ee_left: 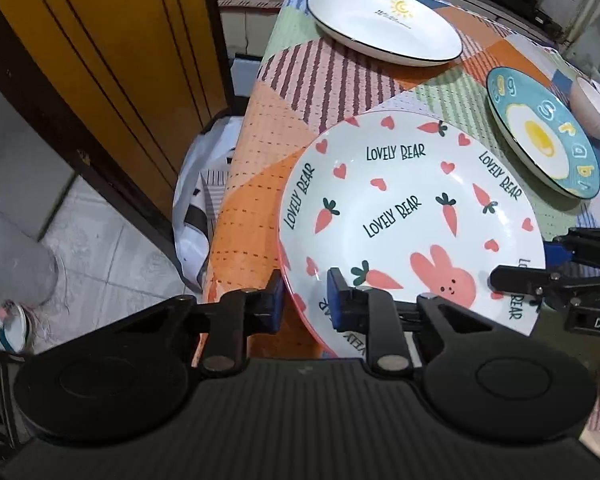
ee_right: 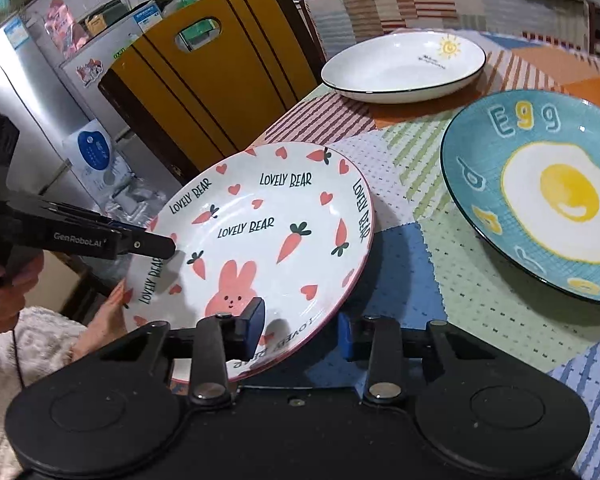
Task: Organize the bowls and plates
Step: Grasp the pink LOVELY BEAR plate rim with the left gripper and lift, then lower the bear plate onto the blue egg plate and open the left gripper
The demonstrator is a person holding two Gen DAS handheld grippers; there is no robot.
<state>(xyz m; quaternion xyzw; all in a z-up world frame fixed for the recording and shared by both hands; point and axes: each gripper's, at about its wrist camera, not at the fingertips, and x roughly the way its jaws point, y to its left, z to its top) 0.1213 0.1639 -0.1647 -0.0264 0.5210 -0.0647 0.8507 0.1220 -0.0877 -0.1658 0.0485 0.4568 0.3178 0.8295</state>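
Bunny plate [ee_left: 412, 216] centre frame, rim straddled by left gripper [ee_left: 304, 300] and right gripper [ee_right: 300, 334]; both claws part-open, pad contact unclear.

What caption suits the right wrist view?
Both grippers straddle the rabbit plate's rim; egg plate and sun plate wait behind.

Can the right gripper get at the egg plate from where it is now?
Probably not at once: the right gripper has its jaws around the bunny plate's rim. The egg plate lies beside it on the tablecloth, nothing between them, so it looks reachable once the gripper lets go.
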